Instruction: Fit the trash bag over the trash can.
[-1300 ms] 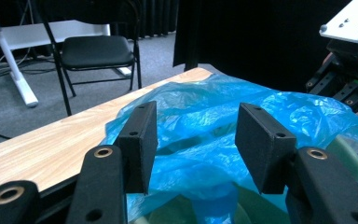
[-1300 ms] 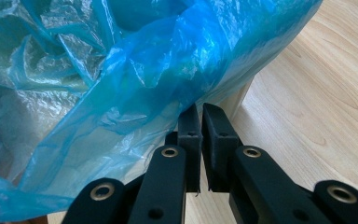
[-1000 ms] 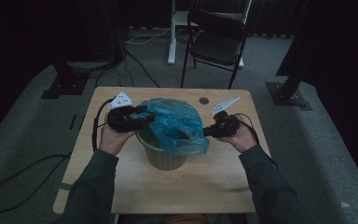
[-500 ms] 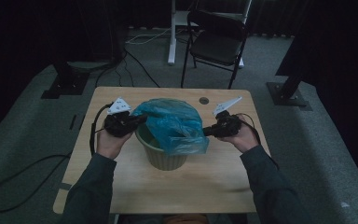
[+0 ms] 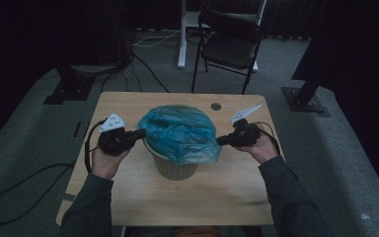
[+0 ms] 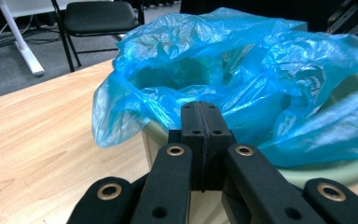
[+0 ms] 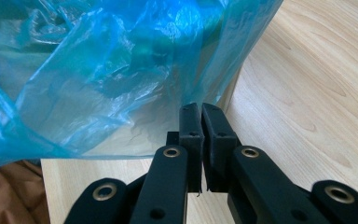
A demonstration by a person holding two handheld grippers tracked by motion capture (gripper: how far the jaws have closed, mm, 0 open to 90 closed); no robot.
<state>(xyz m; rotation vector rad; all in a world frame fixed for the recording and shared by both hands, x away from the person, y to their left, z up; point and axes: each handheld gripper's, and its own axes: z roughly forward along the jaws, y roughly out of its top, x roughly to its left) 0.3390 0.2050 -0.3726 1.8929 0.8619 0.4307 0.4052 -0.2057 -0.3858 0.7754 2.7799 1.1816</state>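
Near the middle of the counter, a little toward its far edge: pale greenish bin, upright, lined with a blue plastic bag. Inside the bin, nothing but the liner to be made out; bottom hidden by crumpled film. Bag thin, translucent, glossy, heavily creased, mouth open in the left gripper view, where a hollow shows behind the puffed rim. Film folded out over the bin's rim and hanging down its outer wall, longest on the side nearest the counter's right edge, where a loose flap drapes almost to the wood; pale wall of the bin dimly visible through it in the right gripper view.

Left hand-held gripper near the counter's left edge, tips at the bag's left side; jaws pressed together with no gap in the left gripper view, tips right against the overhanging film, whether a fold is pinched between them impossible to tell. Right hand-held gripper toward the counter's right edge, tips just beside the hanging flap; jaws narrow, a thin slit between them, lower edge of the film just at the tips, grip on it not clear. Round hole in the counter near the far right corner.
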